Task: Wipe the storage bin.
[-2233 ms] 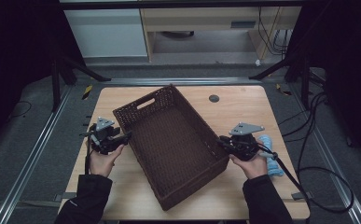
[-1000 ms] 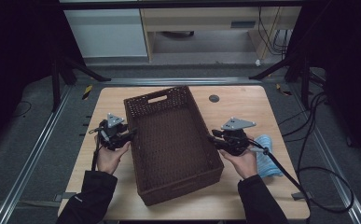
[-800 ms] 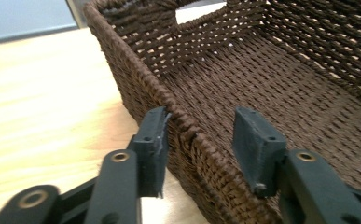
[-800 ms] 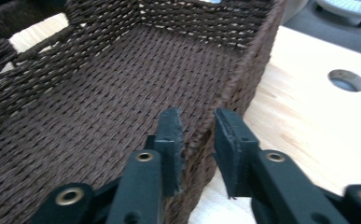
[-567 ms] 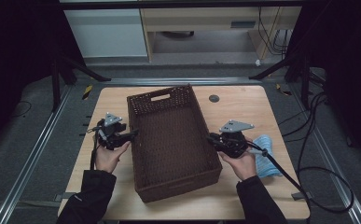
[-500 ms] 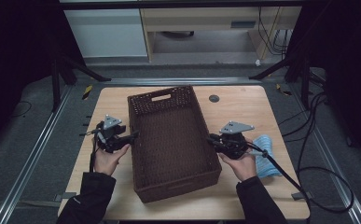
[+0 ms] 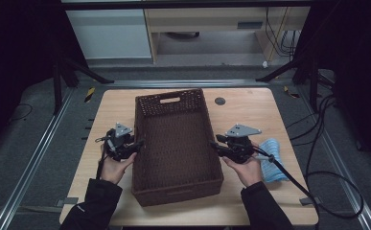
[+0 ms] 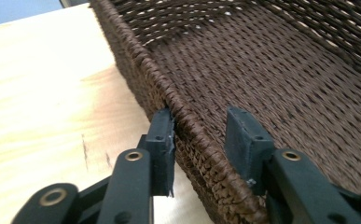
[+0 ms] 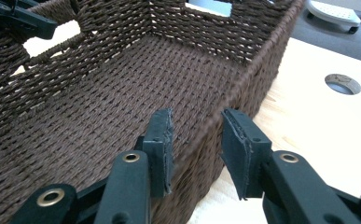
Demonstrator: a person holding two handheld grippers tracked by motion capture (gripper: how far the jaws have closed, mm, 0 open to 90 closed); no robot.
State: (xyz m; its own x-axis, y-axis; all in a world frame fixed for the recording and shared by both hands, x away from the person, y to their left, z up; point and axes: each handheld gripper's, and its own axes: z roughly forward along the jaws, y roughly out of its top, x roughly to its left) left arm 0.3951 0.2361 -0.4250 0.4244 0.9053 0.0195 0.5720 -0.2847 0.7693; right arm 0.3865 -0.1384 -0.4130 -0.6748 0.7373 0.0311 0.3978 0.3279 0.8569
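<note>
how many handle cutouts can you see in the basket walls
2. One cutout is in the far end wall of the basket; the right gripper view shows it plus another in the long wall on the left tool's side. The near wall may hide more.

Your high view looks forward and down from above your side of the desk [image 7: 250, 108], far enough off to take in the whole top, the floor rails on both sides and the cabinet beyond. Your forearms enter at the bottom edge. The left gripper view sits very close behind the left gripper [image 8: 199, 140], facing along its jaws across the basket's [image 8: 281, 70] near rim into the weave. The right gripper view rides equally close on the right gripper [image 9: 197, 144], facing the opposite way. All three views share the basket; the right gripper view also catches the left gripper at its upper left corner.
</note>
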